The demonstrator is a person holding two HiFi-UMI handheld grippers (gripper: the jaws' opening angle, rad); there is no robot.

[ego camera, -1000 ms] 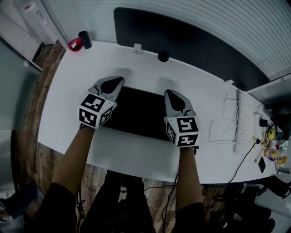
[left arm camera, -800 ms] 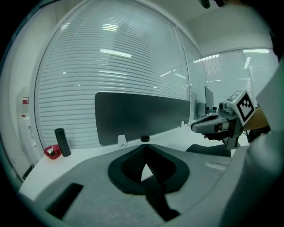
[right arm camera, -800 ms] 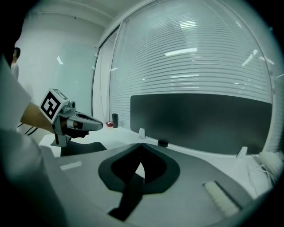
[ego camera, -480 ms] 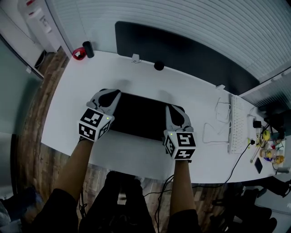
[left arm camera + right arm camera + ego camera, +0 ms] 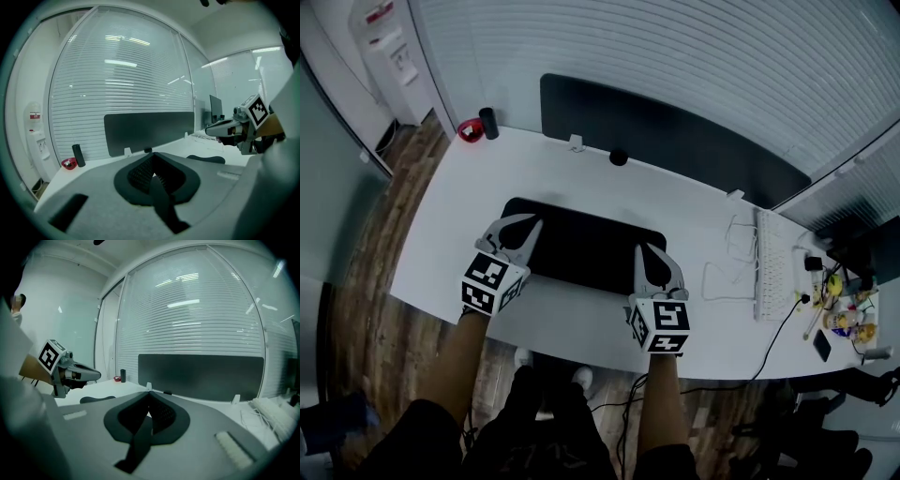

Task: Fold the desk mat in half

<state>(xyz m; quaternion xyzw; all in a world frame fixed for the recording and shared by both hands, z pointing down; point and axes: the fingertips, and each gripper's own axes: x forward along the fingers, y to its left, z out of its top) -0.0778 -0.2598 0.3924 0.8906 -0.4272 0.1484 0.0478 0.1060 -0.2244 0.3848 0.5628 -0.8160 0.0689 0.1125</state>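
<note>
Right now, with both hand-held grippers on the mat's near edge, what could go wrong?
The left hand-held gripper and right hand-held gripper each pinch only a thin edge of the desk mat; it could slip out. Nothing holds the span between them, so it may sag and the fold land crooked.

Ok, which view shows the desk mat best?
The head view: the whole black desk mat lies in sight from above. The left gripper view and right gripper view each show only a dark strip of it pinched between shut jaws.
</note>
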